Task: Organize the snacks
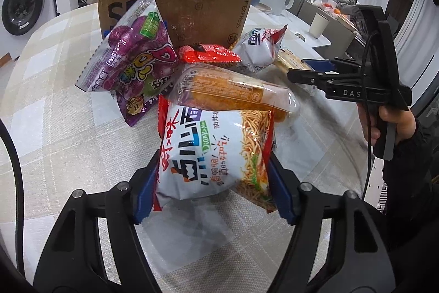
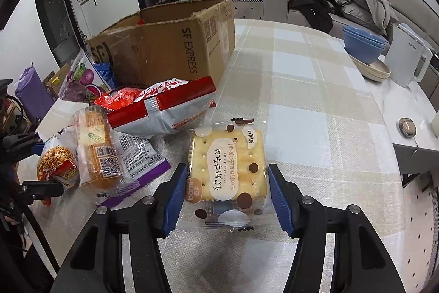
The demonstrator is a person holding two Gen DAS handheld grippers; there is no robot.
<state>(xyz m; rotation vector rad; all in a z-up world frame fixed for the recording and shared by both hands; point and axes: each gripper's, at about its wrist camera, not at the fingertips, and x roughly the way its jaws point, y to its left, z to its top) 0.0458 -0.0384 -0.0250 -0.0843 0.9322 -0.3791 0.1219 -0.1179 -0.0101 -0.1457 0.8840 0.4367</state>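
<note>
Glossy plastic snack bags point(image 1: 214, 153), matt torn cardboard box point(image 2: 164, 48), woven checked tablecloth point(image 2: 301, 106).

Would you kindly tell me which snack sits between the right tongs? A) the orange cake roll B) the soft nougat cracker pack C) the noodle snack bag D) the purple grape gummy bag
B: the right tongs straddle the soft nougat cracker pack, blue pads flanking its sides.

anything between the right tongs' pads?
Yes. The nougat cracker pack lies on the table between the open right tongs, seen in the right wrist view.
</note>
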